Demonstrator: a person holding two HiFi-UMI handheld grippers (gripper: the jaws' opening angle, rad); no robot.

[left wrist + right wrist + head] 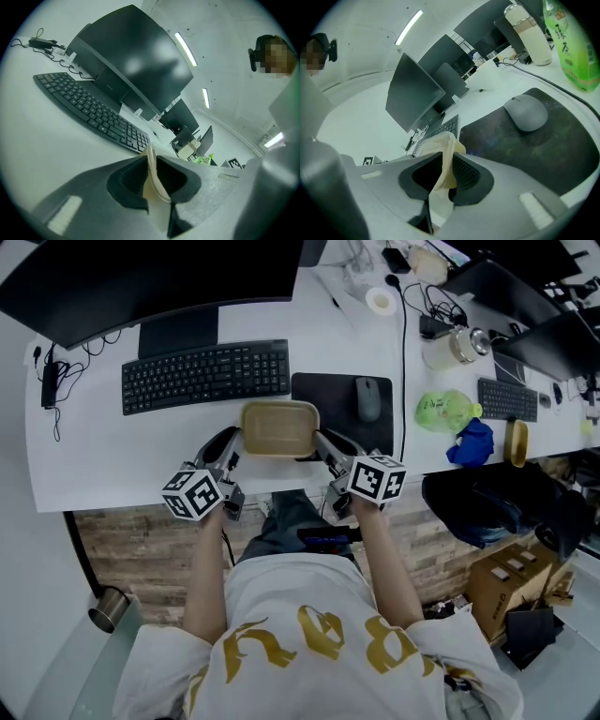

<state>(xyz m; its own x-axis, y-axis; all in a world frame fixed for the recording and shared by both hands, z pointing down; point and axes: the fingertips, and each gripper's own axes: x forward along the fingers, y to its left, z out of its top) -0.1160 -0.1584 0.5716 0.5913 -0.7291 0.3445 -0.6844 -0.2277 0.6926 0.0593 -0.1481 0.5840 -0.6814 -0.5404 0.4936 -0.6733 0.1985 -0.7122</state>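
a: grippers first: left gripper [232,448] and right gripper [325,448] each pinch one short rim of the box [279,427], at the near edge of the desk [112,456].
b: it looks light, thin and bendy (probably plastic), so the rims suit. beyond it are the keyboard [204,376] and mouse [368,397].

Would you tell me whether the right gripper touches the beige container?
Touching. In the right gripper view, the right gripper has both jaws pressed on the rim of the beige container.
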